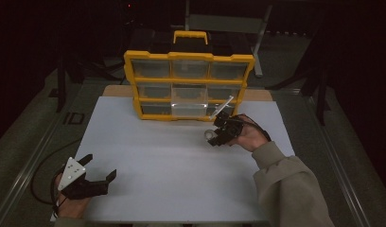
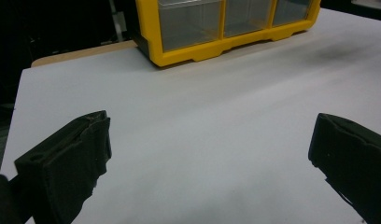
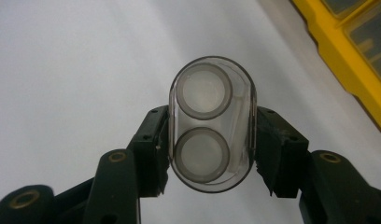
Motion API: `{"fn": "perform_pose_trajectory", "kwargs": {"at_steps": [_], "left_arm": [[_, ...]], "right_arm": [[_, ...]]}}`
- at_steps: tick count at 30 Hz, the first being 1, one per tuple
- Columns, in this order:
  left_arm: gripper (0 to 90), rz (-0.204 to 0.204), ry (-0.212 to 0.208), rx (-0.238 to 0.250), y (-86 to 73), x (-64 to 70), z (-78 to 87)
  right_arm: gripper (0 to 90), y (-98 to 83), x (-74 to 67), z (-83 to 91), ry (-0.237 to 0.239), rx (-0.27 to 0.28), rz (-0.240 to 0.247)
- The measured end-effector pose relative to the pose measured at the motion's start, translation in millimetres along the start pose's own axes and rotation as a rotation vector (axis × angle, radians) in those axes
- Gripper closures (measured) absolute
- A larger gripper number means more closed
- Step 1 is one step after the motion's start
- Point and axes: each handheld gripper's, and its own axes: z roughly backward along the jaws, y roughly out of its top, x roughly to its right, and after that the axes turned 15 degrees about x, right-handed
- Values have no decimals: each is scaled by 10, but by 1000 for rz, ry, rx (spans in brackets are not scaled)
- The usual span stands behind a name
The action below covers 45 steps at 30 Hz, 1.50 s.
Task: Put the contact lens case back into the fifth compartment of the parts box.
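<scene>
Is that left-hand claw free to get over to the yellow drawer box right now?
Probably yes. The left gripper is open and holds nothing, and bare white board lies between it and the yellow drawer box.

Dim scene, dark surroundings, one pale lit surface.
The white tabletop [image 1: 181, 165] catches soft light from above; beyond it all falls black. Shadows are faint and diffuse. The left gripper view shows blurred near jaws; the high view is grainy.

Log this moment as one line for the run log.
left tool: open, low over white board | right tool: shut on clear two-ring capsule | yellow drawer organizer: upright at board's far edge
</scene>
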Motion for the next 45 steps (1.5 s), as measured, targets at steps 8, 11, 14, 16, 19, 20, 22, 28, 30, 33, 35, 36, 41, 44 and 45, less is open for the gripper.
{"fn": "perform_pose_trajectory", "kwargs": {"at_steps": [8, 11, 14, 16, 19, 20, 22, 28, 30, 33, 35, 36, 41, 44, 45], "left_arm": [[0, -1, 1, 0, 0, -1, 1], [0, -2, 1, 1, 1, 0, 1], [0, -1, 1, 0, -1, 0, 0], [0, -1, 1, 1, -1, 1, -1], [0, -2, 2, 0, -1, 3, -2], [0, -1, 1, 1, -2, 3, -2], [0, -2, 1, 0, -1, 2, -1], [0, -2, 1, 1, -1, 3, -1], [0, -3, 0, 0, -3, 2, -2], [0, -2, 0, 0, -3, 1, -2], [0, -3, 0, -2, -4, 1, -3], [0, -3, 0, -2, -5, 1, -4], [0, -5, 2, -6, -6, 1, -7], [0, -6, 1, -5, -5, 3, -6], [0, -6, 1, -5, -5, 3, -6]], "right_arm": [[486, 67, 27, 98, -12, 15, -14], [486, 93, 37, 129, -16, 18, -13], [486, 107, 43, 146, -18, 21, -11], [486, 132, 54, 176, -23, 23, -10], [486, 165, 69, 213, -29, 29, -13], [486, 176, 75, 223, -33, 33, -11], [487, 195, 84, 239, -37, 34, -8], [487, 254, 113, 294, -47, 38, -3], [486, 276, 127, 322, -52, 45, -6], [486, 309, 153, 365, -58, 52, -9], [486, 331, 169, 388, -64, 55, -11], [487, 342, 173, 400, -66, 52, -15], [487, 386, 203, 451, -77, 50, -6], [486, 400, 213, 469, -82, 46, -8], [487, 413, 232, 488, -87, 45, -7]]}}
